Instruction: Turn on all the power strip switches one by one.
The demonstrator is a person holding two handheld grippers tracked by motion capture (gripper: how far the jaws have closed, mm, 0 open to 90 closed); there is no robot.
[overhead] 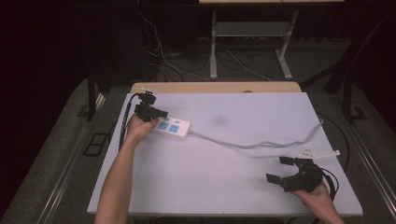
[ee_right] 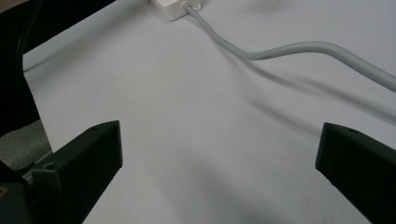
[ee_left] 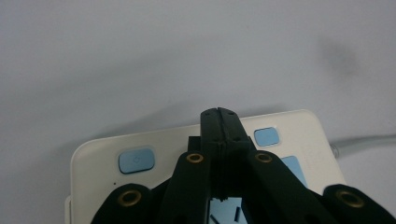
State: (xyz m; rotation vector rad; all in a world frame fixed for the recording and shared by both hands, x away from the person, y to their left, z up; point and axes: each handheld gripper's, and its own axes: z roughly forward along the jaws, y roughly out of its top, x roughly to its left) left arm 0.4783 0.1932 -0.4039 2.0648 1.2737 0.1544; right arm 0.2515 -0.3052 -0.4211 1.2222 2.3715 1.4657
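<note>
We begin with the wide white table top [overhead: 224, 154], which carries everything. On its far left part lies the white plastic power strip with pale blue buttons and sockets [overhead: 173, 127], and its thick grey round cable [overhead: 252, 143] runs from the strip's right end across the table to the right edge.

The left gripper [overhead: 154, 113] is over the left end of the strip. In the left gripper view its black jaws are pressed together with nothing between them, and the joined tip [ee_left: 219, 122] stands above the strip's top face between two blue buttons, one with a power mark [ee_left: 136, 160] and a smaller one [ee_left: 267, 136]. We cannot tell if the tip touches the plastic.

The right gripper [overhead: 286, 170] hovers near the right front corner, well apart from the strip, with its jaws spread wide and empty; in its own view the cable [ee_right: 299, 49] passes ahead of it.

We think the risk is here: if the closed tip presses down off-centre, it may miss the power button or slide on the smooth plastic. Nothing holds the strip, so a push could move it sideways, and the stiff cable could turn it.
</note>
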